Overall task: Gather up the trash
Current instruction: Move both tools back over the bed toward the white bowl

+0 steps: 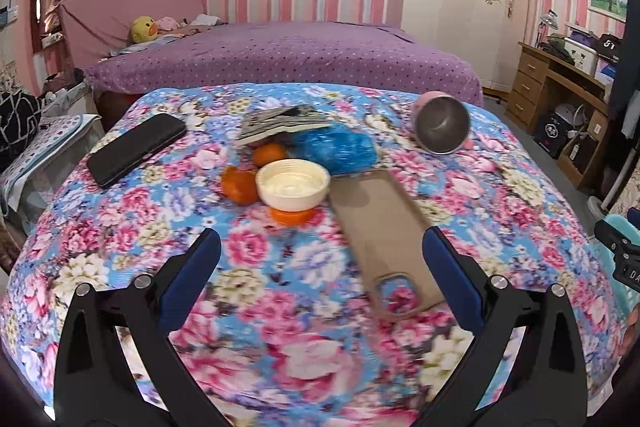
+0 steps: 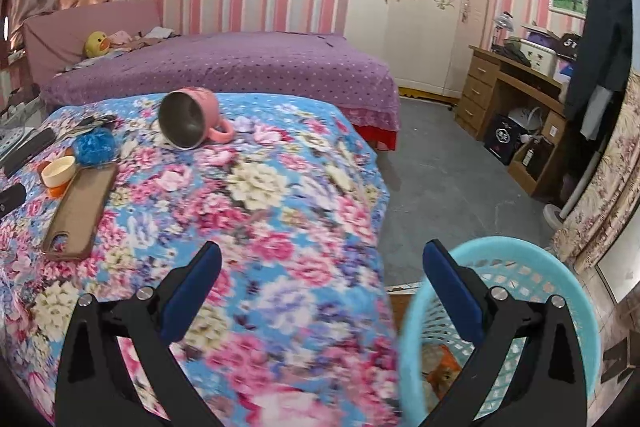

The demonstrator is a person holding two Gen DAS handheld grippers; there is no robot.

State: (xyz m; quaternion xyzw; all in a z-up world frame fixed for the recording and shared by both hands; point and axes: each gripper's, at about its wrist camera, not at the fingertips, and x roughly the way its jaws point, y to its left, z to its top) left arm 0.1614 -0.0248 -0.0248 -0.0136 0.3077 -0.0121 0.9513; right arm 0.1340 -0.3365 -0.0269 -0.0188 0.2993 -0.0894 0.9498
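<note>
Looking along the left gripper [image 1: 322, 255], we saw its jaws spread wide and empty, orange peel [image 1: 239, 184] just left of the cream bowl [image 1: 293, 187]. Through the right wrist view, our right gripper [image 2: 322, 267] gaped empty; the turquoise basket [image 2: 560, 291] sat far right of that bowl.

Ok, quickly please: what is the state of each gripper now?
Left gripper: open, holding nothing, above the floral cloth.
Right gripper: open, holding nothing, beside the blue basket.
</note>
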